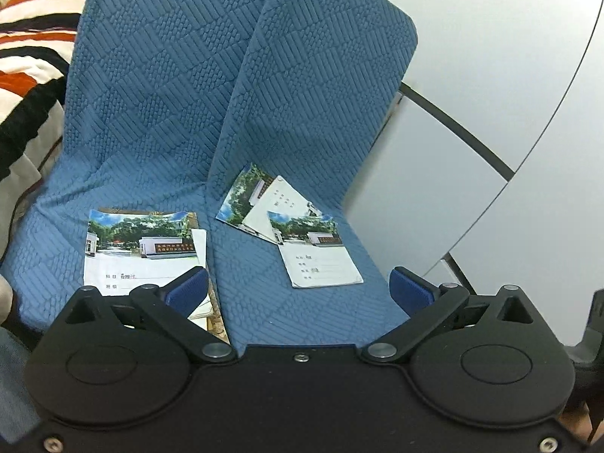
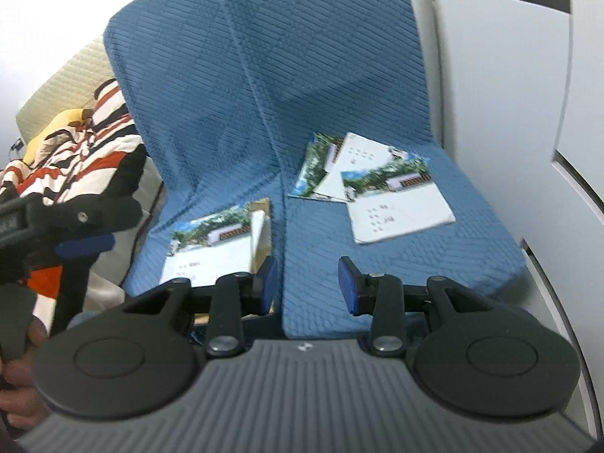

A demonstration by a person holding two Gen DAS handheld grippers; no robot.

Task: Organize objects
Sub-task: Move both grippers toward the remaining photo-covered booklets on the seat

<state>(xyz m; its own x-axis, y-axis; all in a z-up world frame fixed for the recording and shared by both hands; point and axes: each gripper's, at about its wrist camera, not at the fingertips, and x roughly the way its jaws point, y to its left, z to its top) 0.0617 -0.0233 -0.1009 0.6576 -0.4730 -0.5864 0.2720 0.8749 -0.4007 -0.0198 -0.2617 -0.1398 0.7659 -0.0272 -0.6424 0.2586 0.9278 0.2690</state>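
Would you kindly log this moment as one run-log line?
left gripper: open, empty | right gripper: open, empty | notebook pile: left cushion | loose notebooks: right cushion, overlapping

I saw one photo-covered notebook [image 1: 141, 249] lying flat atop a small pile on the left blue seat cushion [image 1: 75, 226], and three more notebooks [image 1: 290, 230] fanned out, overlapping, on the right cushion [image 1: 302, 302].

Notebooks [image 1: 319, 249] on blue cushions [image 1: 158, 94], hand-held gripper [image 1: 298, 287] spread
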